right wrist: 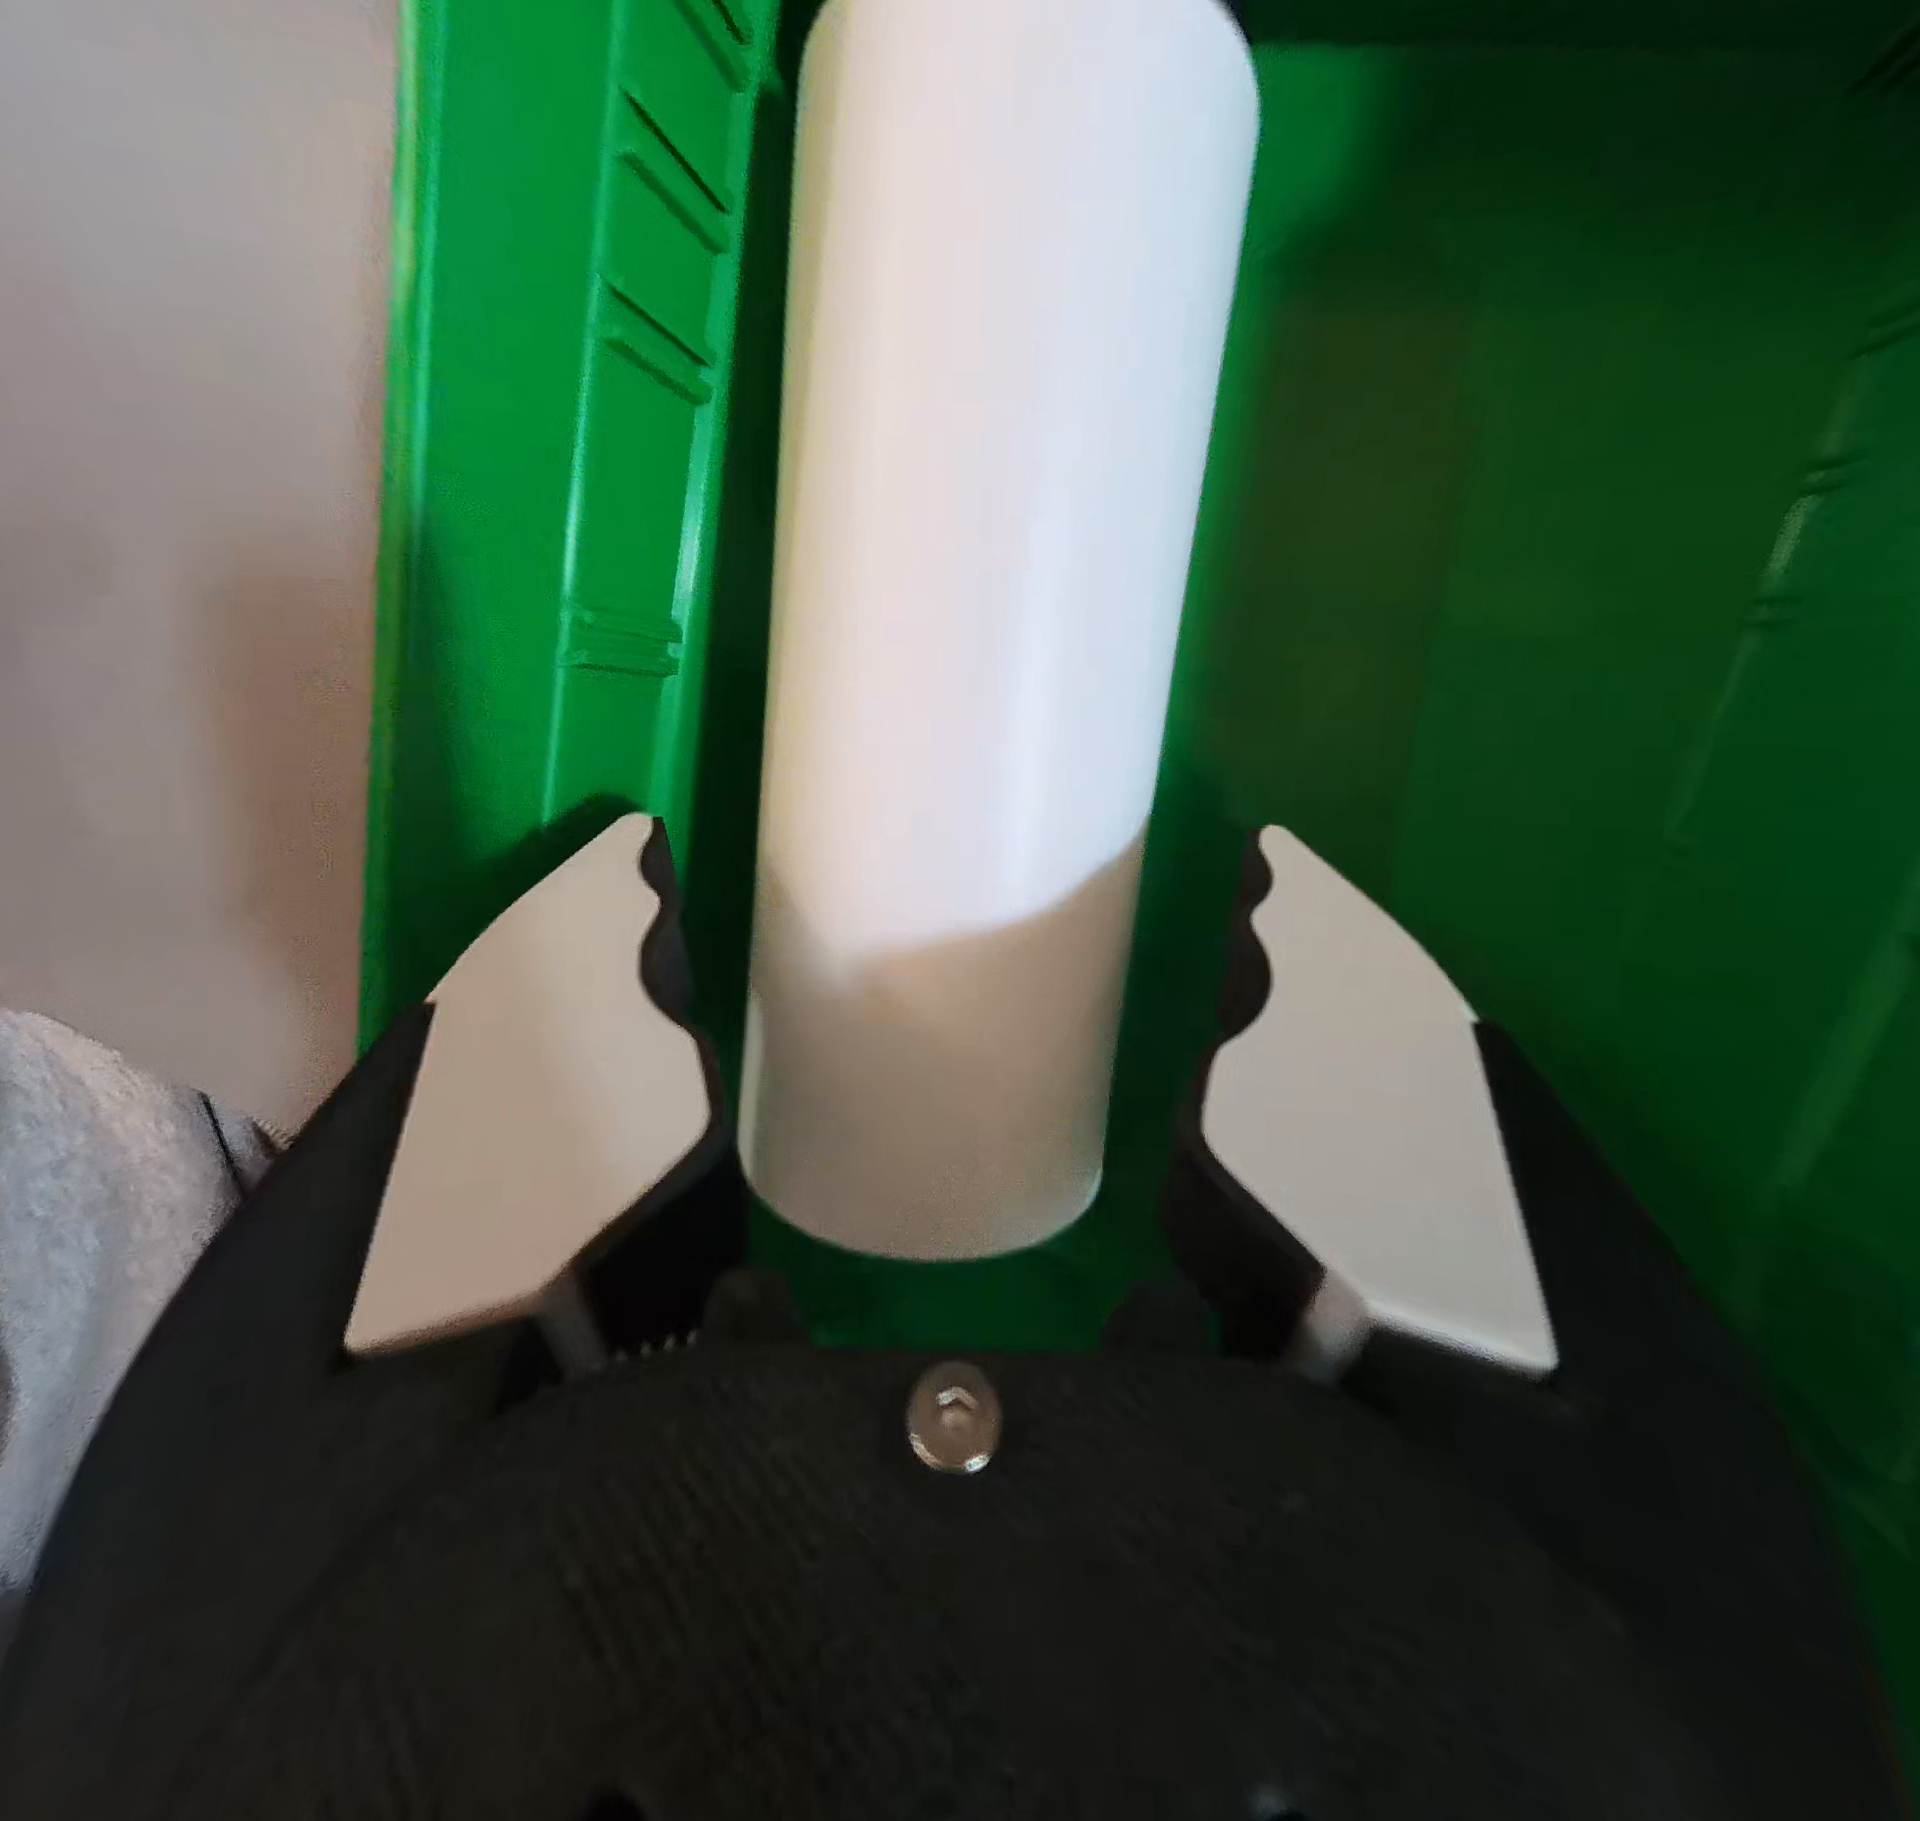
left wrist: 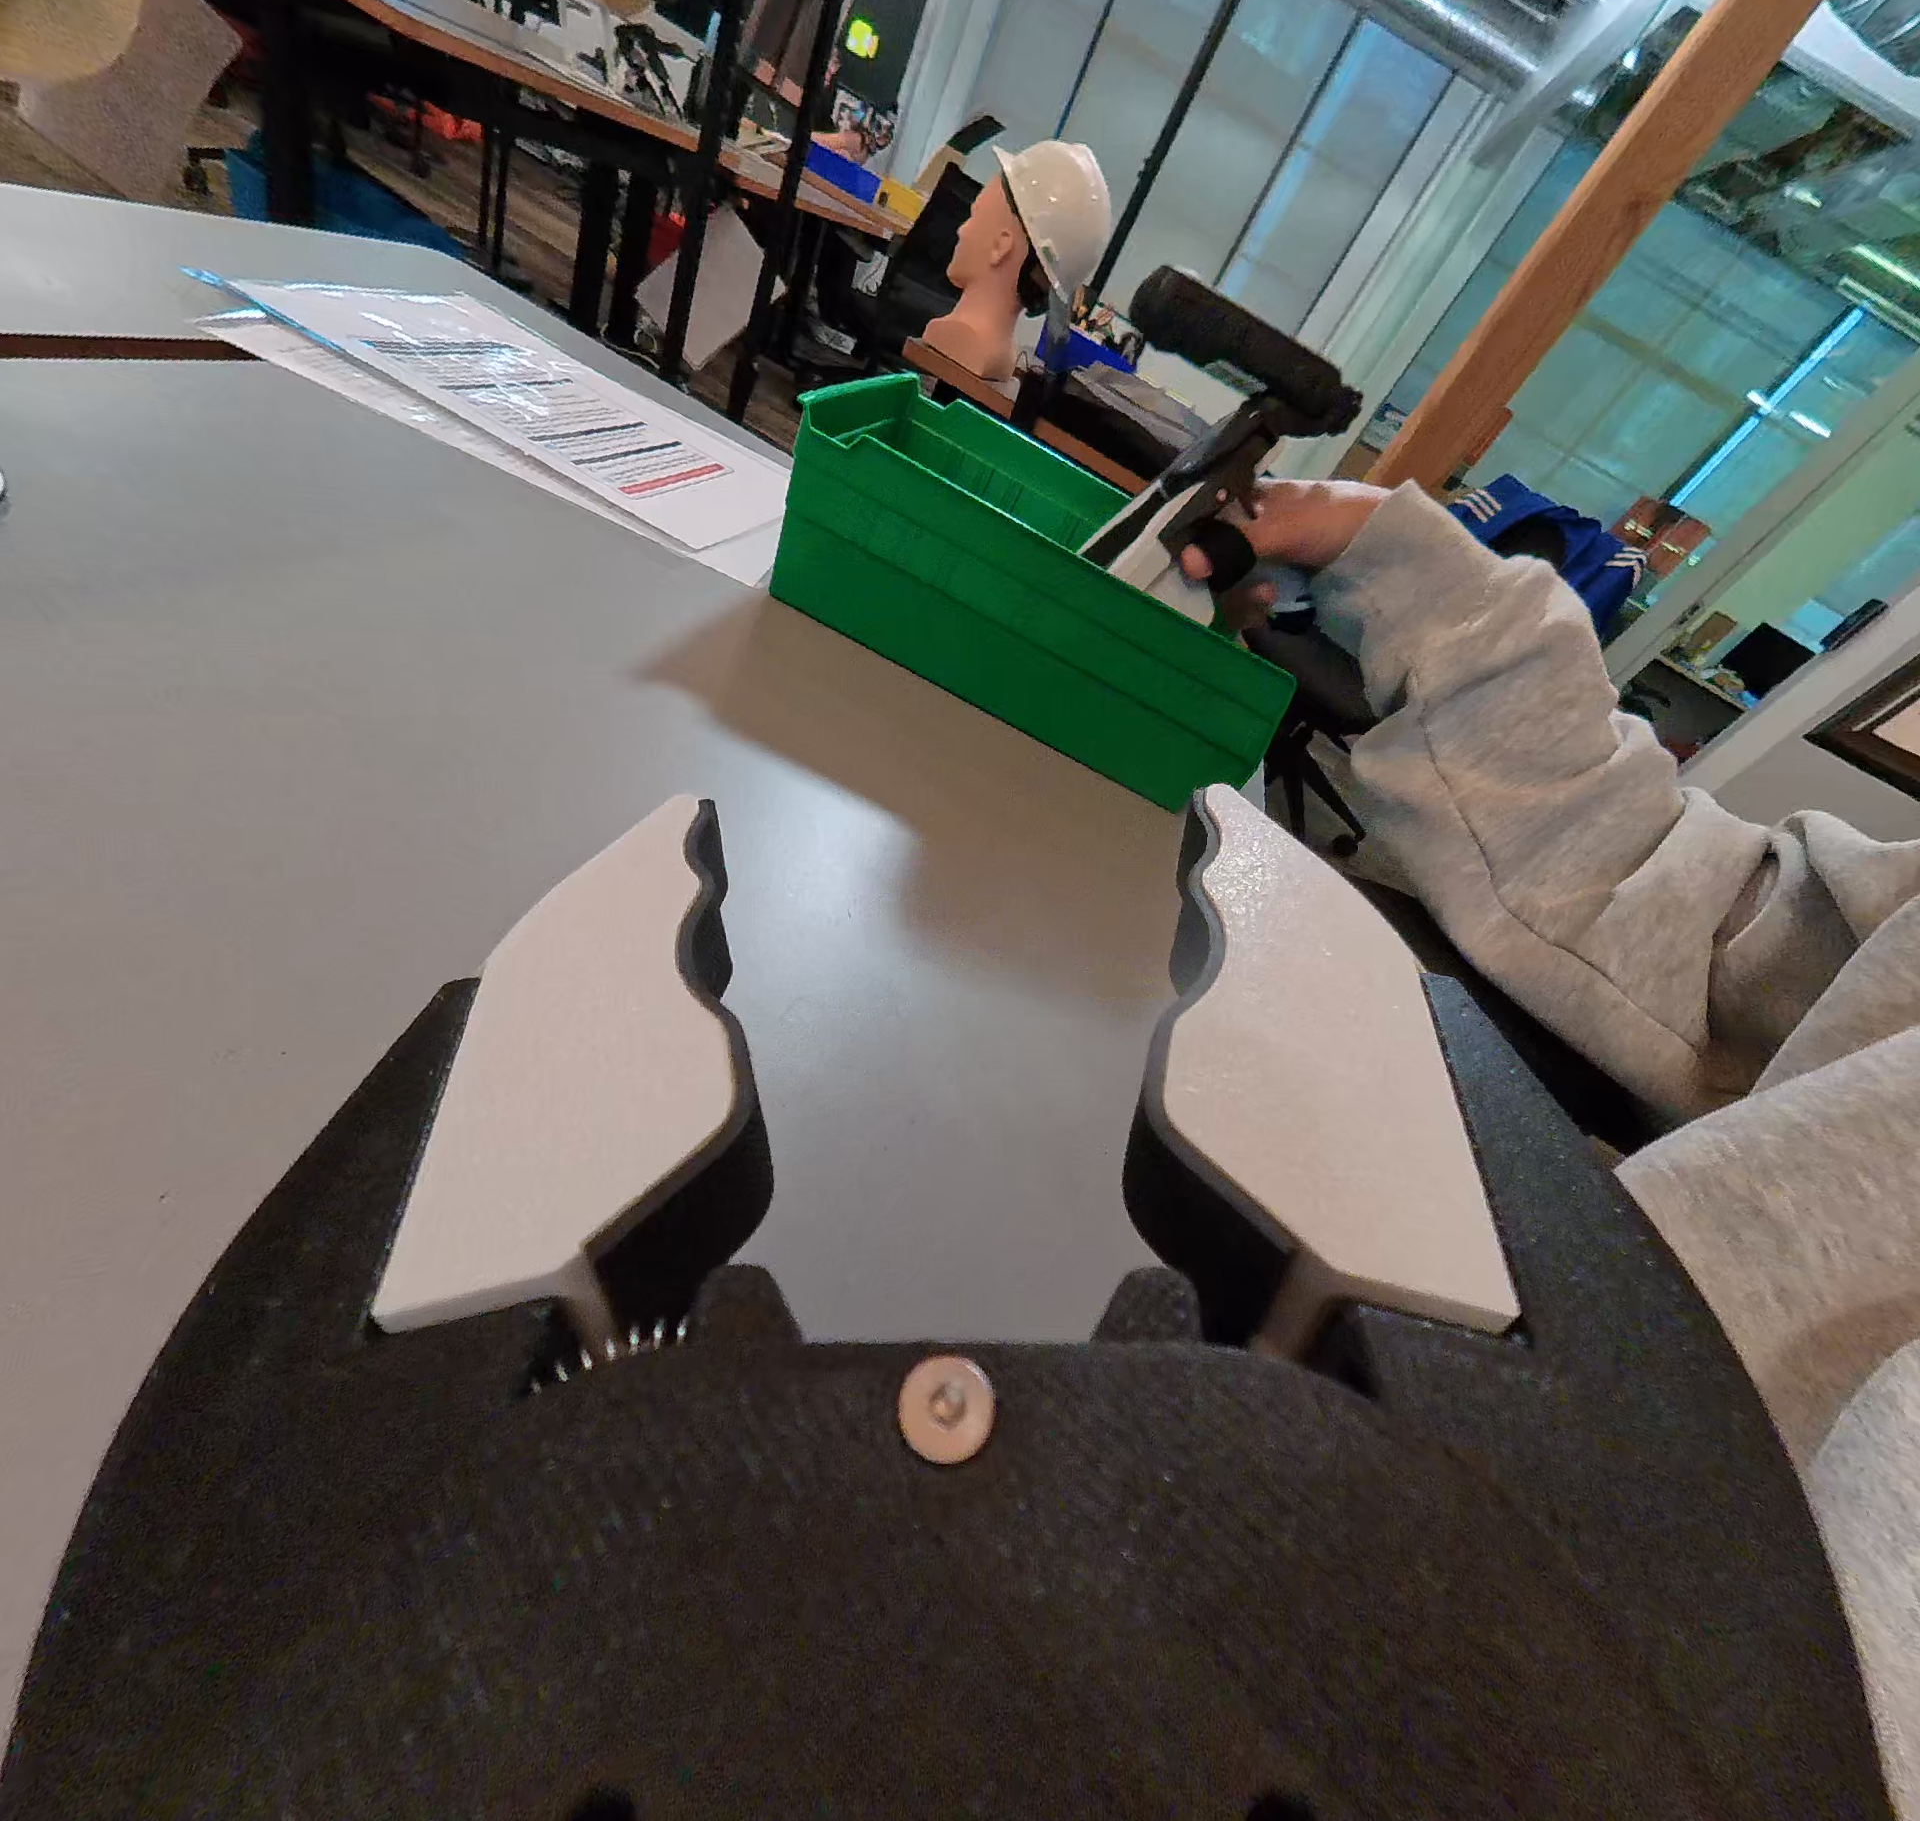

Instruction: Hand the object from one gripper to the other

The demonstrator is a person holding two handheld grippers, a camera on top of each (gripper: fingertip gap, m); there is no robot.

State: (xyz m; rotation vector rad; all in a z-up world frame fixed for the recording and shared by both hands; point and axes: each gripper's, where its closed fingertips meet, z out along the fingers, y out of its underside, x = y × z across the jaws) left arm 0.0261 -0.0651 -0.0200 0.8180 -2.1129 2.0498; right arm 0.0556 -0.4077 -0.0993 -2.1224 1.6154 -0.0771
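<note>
A white cylinder [right wrist: 997, 524] with a dark far end lies lengthwise in a green bin [right wrist: 1507, 421], next to the bin's left wall. My right gripper [right wrist: 958, 829] is open, and its two fingers straddle the near end of the cylinder without clamping it. In the left wrist view the right gripper's body [left wrist: 1216, 483] tilts down into the green bin [left wrist: 987, 618], with its fingertips hidden behind the bin wall. My left gripper [left wrist: 956, 805] is open and empty, low over the grey table [left wrist: 312, 732] in front of the bin.
A laminated paper sheet [left wrist: 499, 400] lies on the table left of the bin. A grey sleeve [left wrist: 1507, 732] reaches in from the right. Behind are a mannequin head with a white hard hat [left wrist: 1029, 244], desks and a wooden post [left wrist: 1621, 202].
</note>
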